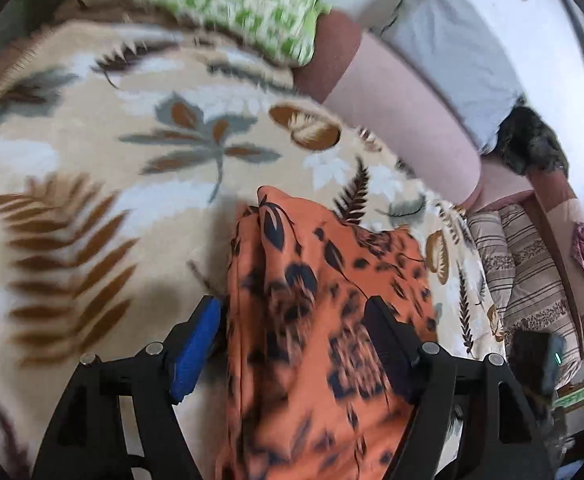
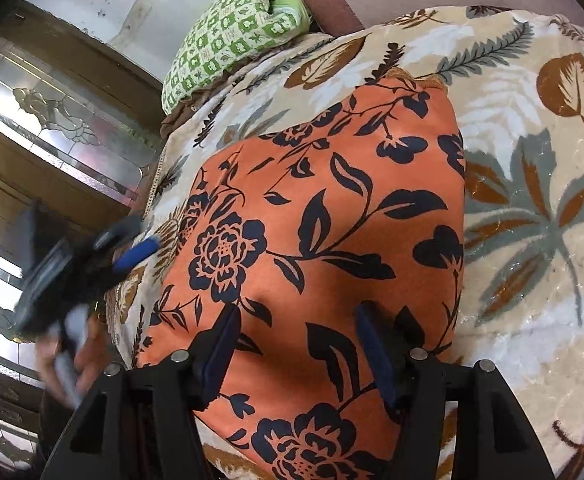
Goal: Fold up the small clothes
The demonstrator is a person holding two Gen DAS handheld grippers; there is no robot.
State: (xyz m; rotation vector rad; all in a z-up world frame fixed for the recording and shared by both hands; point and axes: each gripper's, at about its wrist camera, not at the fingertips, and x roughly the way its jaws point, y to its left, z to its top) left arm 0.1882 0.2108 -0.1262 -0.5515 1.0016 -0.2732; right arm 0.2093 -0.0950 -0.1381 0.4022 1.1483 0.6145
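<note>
Where both grippers gape: orange floral garment point(image 2: 324, 216) between spread fingers point(image 2: 223, 344).

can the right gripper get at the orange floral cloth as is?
Probably yes. The right gripper is open right over the orange floral cloth, which lies on the leaf-print blanket with nothing between. The left gripper sits off its edge.
</note>
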